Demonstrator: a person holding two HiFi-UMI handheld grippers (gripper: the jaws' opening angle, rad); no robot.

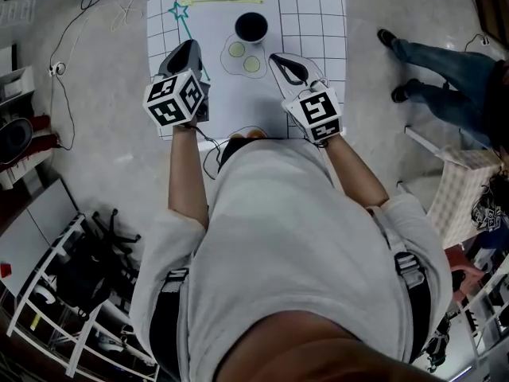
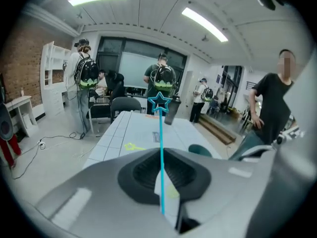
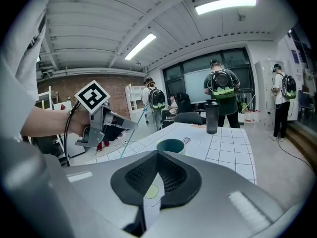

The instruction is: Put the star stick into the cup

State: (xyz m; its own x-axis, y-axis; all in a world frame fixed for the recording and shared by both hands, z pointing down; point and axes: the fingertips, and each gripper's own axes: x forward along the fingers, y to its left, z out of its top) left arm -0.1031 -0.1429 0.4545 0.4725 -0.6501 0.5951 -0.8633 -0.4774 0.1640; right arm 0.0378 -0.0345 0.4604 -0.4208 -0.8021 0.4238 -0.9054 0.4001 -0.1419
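A teal star stick (image 1: 184, 24) slants over the white gridded sheet (image 1: 318, 14), its star (image 1: 179, 10) at the far end. My left gripper (image 1: 189, 51) is shut on the stick's near end. In the left gripper view the stick (image 2: 160, 148) rises from between the shut jaws (image 2: 162, 175) to the star (image 2: 159, 101), lifted above the table. The dark teal cup (image 1: 251, 27) stands right of the stick, also seen as the cup (image 2: 200, 150) and the cup (image 3: 171, 145). My right gripper (image 1: 280, 60) hovers near the cup's right, shut (image 3: 153, 182) and empty.
A yellow star stick (image 1: 223, 1) lies at the sheet's far edge. Two yellow-green printed circles (image 1: 245, 57) sit before the cup. A dark bottle (image 3: 212, 116) stands further back. A person's legs (image 1: 441, 66) are at the right, and cables (image 1: 71, 30) and racks (image 1: 71, 293) at the left.
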